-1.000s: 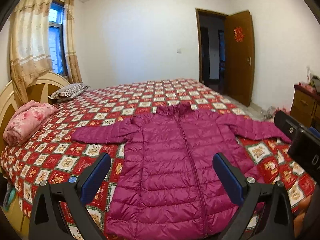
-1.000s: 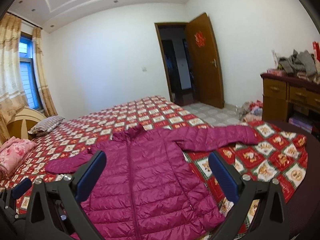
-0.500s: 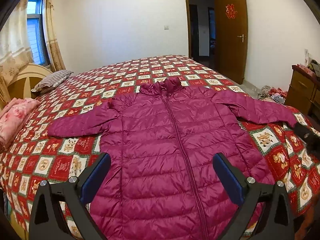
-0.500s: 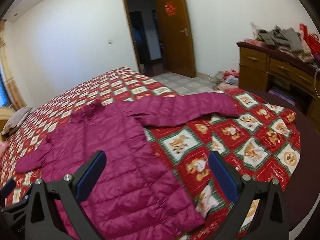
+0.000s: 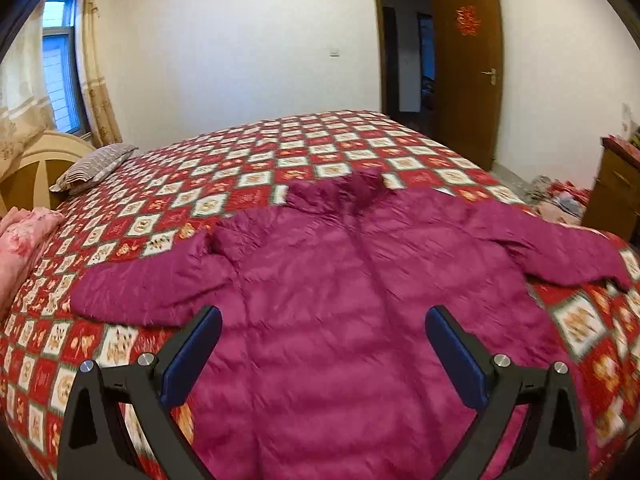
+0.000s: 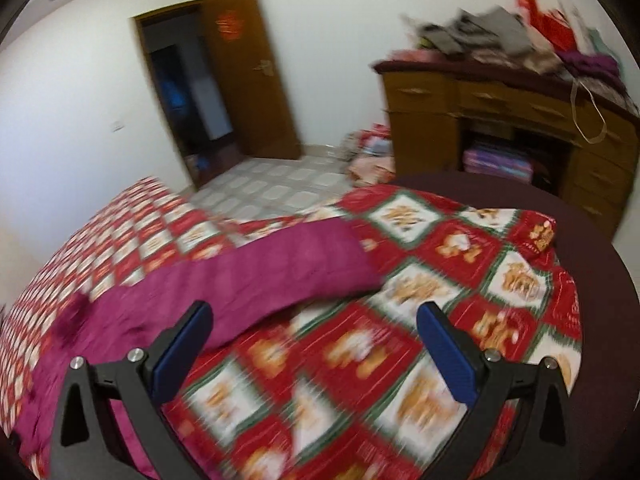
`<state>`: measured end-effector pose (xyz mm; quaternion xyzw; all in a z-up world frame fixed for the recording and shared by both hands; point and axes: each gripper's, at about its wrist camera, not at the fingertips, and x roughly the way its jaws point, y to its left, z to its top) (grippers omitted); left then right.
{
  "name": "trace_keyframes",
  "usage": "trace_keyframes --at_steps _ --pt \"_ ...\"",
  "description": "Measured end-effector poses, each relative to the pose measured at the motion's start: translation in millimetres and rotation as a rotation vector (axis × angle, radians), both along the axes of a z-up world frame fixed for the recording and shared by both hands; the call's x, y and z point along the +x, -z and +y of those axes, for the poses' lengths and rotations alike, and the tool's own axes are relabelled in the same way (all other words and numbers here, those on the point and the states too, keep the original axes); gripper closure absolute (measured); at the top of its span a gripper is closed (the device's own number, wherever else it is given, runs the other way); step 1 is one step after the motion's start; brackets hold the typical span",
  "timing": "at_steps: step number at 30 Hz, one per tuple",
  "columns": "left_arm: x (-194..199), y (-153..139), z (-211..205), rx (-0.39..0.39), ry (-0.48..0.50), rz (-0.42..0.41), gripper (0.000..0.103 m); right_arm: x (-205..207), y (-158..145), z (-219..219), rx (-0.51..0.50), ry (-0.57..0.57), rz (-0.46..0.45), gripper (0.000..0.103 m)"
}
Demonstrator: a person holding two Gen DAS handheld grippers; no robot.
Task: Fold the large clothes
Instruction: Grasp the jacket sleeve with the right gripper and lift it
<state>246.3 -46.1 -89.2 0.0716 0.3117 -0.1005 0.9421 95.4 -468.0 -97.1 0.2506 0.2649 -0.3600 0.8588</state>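
The left hand-held gripper (image 5: 322, 344) has its two blue-padded fingers (image 5: 192, 356) spread wide with nothing between them; it hangs above the lower body of the magenta puffer jacket (image 5: 340, 300). The jacket lies flat, front up, on the bed (image 5: 248, 168), its zip running straight ahead of this hand-held gripper to the collar at the far end. One sleeve (image 5: 136, 292) stretches out ahead and to the left of the left finger, the other sleeve reaches away to the right. Further off to the left, a pink folded blanket (image 5: 24, 236) and a striped pillow (image 5: 96, 164) rest near the headboard. Beyond the bed, an open wooden door (image 5: 468, 68) stands in the far wall.

The right hand-held gripper (image 6: 312, 340) is likewise wide open and empty, over the red-and-white patterned bedspread (image 6: 360, 360). This view is blurred. The jacket's right sleeve (image 6: 280, 272) lies just ahead of its left finger, its cuff end pointing ahead between the two fingers, apart from both pads. Further ahead and to the right stands a wooden dresser (image 6: 500, 120) with heaped clothes (image 6: 500, 36) on top; the doorway lies ahead to the left.
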Motion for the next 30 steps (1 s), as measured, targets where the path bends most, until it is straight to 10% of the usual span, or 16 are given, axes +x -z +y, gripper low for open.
trace_keyframes --at_steps 17,23,30 --pt "109 91 41 0.024 -0.141 0.084 0.001 77 84 -89 0.202 0.056 0.142 0.039" --pt "116 114 45 0.021 -0.143 0.162 0.001 74 80 -90 0.191 0.012 0.147 0.084" --pt "120 123 49 -0.014 -0.141 0.206 0.001 78 27 -59 0.073 -0.078 0.081 0.087"
